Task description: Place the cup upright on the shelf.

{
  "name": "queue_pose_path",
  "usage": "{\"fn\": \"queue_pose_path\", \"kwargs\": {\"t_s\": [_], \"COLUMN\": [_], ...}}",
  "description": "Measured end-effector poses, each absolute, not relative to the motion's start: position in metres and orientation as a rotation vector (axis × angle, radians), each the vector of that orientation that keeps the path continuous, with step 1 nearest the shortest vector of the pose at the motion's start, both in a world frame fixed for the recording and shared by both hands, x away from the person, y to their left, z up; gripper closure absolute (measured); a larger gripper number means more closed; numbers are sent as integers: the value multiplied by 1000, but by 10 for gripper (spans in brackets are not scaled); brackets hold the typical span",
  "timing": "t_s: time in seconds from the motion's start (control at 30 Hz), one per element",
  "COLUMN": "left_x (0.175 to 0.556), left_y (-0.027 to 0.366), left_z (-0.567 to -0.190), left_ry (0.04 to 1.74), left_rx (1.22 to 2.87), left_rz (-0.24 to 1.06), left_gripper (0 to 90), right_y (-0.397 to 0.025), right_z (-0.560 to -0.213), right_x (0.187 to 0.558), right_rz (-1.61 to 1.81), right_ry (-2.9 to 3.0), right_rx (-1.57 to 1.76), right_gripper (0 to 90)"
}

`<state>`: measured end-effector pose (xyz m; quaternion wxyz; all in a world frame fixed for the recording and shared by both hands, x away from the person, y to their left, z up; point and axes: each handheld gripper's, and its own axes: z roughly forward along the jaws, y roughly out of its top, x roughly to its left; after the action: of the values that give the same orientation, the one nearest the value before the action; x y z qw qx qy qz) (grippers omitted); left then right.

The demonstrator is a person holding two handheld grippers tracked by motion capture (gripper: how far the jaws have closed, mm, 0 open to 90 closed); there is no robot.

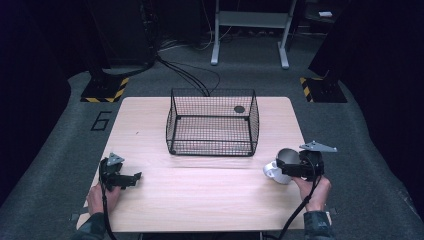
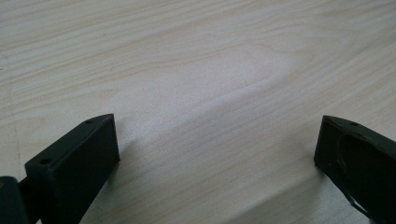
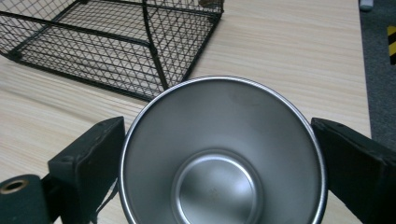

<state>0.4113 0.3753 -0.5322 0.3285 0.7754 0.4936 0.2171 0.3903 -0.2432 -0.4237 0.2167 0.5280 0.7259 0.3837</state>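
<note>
wood table (image 1: 200,195): shiny steel cup (image 3: 219,158), empty, betw right gripper (image 3: 219,154) jaws.

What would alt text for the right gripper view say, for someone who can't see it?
A shiny steel cup, open mouth toward the camera and empty inside, sits between the two black jaws of the right tool, one on either side of its rim. Behind it a black wire basket stands on a pale wooden table.
</note>
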Motion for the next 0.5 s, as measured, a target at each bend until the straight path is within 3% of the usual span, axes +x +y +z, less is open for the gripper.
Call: {"fn": "queue_pose_path", "kwargs": {"t_s": [0.5], "left_x": [411], "left_y": [375], "left_z": [-532], "left_ry": [1292], "left_rx": [2029], "left_rz": [568], "left_gripper": [0], "right_y": [-222], "right_z": [-411], "right_x": [391], "right_rz": [1095], "right_ry": [2076], "right_rx": [1380], "right_gripper": [59]}}
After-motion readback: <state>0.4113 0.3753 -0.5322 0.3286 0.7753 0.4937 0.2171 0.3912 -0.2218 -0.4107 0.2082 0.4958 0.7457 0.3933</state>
